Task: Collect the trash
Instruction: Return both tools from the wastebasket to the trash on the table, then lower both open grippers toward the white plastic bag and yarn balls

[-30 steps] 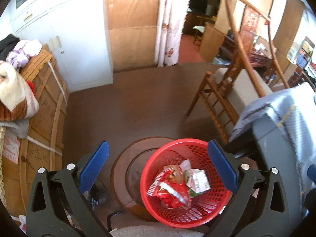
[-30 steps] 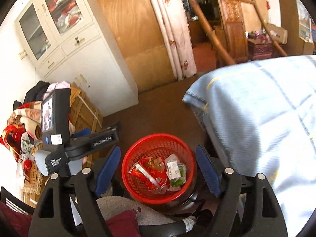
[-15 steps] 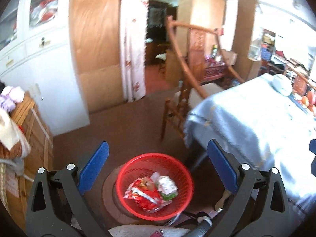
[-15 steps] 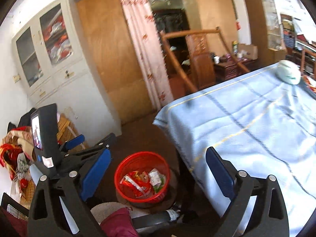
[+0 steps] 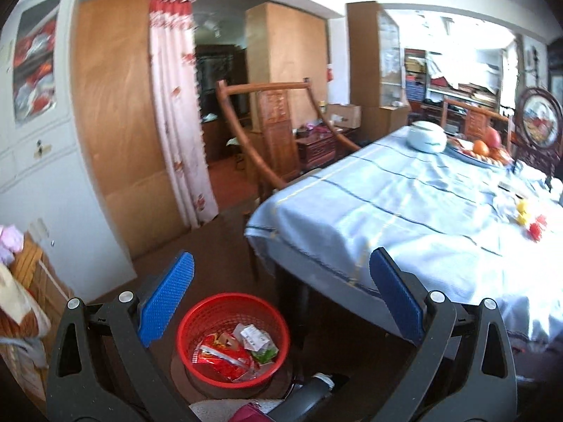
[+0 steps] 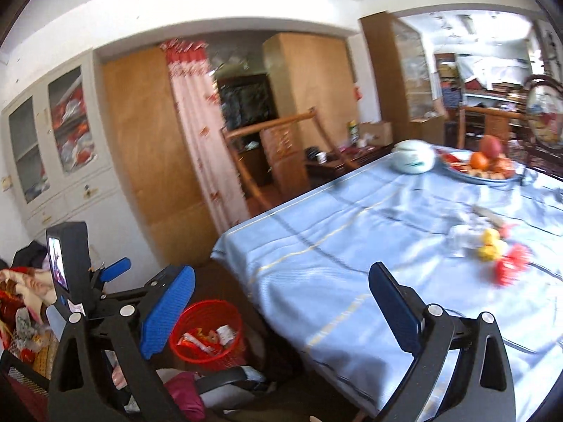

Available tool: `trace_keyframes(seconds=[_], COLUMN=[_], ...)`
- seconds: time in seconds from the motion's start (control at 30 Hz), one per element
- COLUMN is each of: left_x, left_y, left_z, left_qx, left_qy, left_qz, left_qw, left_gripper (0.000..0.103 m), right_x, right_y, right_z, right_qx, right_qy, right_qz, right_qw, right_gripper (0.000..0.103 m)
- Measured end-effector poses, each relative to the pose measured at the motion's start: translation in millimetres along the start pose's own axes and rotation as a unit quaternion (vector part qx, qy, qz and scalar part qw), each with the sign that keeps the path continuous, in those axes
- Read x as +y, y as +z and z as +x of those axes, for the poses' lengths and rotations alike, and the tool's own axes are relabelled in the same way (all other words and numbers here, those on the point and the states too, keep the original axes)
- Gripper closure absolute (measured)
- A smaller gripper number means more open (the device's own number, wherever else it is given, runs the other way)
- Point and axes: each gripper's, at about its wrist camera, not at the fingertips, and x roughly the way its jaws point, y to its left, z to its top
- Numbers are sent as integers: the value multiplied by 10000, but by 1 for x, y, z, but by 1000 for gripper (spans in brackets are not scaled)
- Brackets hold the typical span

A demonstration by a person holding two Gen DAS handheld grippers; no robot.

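The red basket (image 5: 233, 337) sits on the floor beside the corner of the table (image 5: 404, 211), already holding several wrappers (image 5: 232, 350), while more trash, a cluster of yellow and red scraps (image 6: 499, 249) with some clear wrapping, lies on the blue cloth toward the table's far right. Both tools are empty: the left gripper (image 5: 278, 299) has its blue pads spread wide with nothing between them, and the right gripper (image 6: 281, 302) is likewise fully apart and bare. This looks like the stretch between a drop and the next pick, with both cameras facing over the tabletop. The next move likely calls for reaching across the cloth to the scraps and closing on one light, crinkly piece without dragging the cloth. A white lidded pot (image 6: 413, 161) and a fruit plate (image 6: 482, 176) stand beyond the scraps, well apart from them. A wooden chair (image 5: 271, 130) stands at the table's far end, out of the path.
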Motion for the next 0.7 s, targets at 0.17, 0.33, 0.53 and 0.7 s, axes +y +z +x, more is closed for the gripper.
trace_keyframes(seconds=[0.17,0.33,0.53,0.7], left_x=[-30,-60,-89,-121], left_y=[-3,-4,-5,0], left_z=[-11,-13,1,35], left_qx=[-72,-22,174,573], left_qy=[-192,-478,-866,-1250], left_qz=[382,730,961,1193], left_qw=[9991,9962,9914,9833], left_gripper=[7,7,7,7], right_x=[-36,-72,-111,-145], right_y=[-8,-16,-22,-21], right_z=[-40,-67,-85,-79], right_qx=[-382,-533,-589,-377], right_qy=[-311,-690,-1136,-1573], right_qz=[309,562,844,1007], right_qw=[9983,9946,9882,9817], right_gripper=[6,6,6,6])
